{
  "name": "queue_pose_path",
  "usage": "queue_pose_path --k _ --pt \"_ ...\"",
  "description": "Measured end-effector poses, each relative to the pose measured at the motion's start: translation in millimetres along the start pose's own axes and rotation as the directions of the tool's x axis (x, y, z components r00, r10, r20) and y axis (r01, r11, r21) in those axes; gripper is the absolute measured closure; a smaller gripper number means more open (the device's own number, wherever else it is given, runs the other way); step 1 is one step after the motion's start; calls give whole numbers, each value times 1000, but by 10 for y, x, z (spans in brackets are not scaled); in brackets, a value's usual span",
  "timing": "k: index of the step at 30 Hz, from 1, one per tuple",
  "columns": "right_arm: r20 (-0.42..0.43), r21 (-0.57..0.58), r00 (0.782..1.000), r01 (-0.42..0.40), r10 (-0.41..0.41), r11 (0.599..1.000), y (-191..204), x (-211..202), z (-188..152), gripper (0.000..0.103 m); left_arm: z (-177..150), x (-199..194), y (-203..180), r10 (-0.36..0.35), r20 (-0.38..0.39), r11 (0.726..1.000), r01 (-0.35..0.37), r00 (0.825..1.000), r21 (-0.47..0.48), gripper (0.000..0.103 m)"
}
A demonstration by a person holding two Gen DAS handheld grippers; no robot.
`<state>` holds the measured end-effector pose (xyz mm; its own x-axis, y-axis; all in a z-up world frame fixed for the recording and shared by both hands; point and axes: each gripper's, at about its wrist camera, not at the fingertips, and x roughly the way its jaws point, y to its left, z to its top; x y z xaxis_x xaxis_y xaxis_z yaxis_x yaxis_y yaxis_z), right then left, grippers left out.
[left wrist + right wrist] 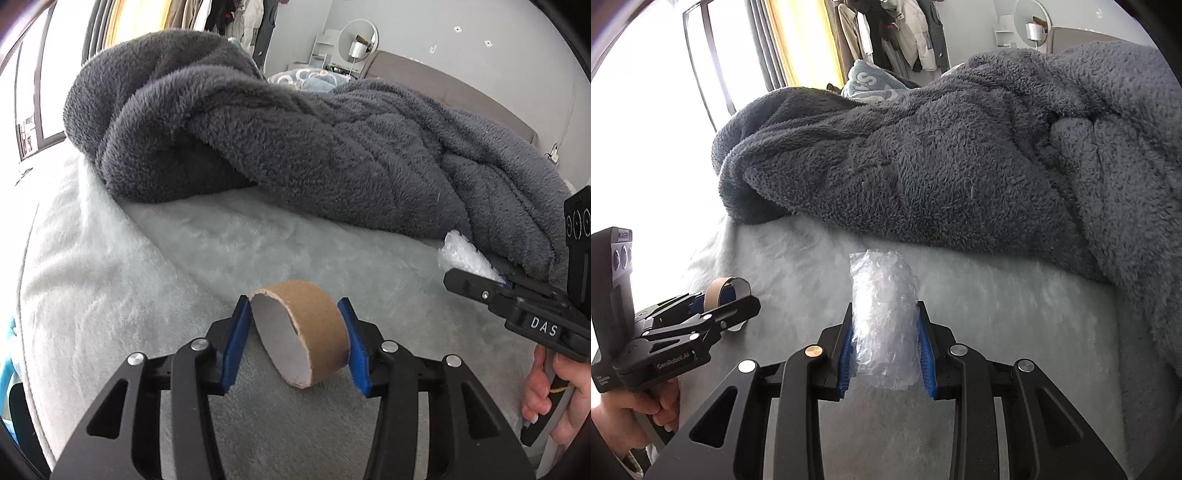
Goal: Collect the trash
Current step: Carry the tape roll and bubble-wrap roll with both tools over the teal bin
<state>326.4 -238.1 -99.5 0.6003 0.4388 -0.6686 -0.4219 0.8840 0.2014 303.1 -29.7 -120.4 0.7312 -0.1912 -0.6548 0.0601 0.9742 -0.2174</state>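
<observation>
Two trash items in our jaws. Left gripper (295,339) clamps cardboard ring (301,332) across its sides, just above bed (110,277). Right gripper (884,347) pinches bubble wrap (884,317) mid-roll, keeping bundle compact. Grey blanket (942,158) behind.

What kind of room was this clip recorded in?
Most likely a bedroom. A rumpled dark grey fleece blanket lies on a pale plush bed cover, clothes hang on a rack by the window, and a round mirror stands beside a padded headboard.
</observation>
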Motion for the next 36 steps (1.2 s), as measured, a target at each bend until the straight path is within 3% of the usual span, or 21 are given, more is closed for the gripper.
queue_pose_path --k 16,27,36 --pt "-8 70 999 -32 33 997 310 -219 19 73 -110 -583 168 37 62 999 -35 997 -34 53" --pt "-36 31 999 -10 11 999 685 -388 -85 73 -185 -999 362 67 90 996 -61 994 -69 53" --pt "-31 19 999 -40 41 999 1145 -535 -165 73 -259 -1314 564 94 98 991 -83 991 -107 53"
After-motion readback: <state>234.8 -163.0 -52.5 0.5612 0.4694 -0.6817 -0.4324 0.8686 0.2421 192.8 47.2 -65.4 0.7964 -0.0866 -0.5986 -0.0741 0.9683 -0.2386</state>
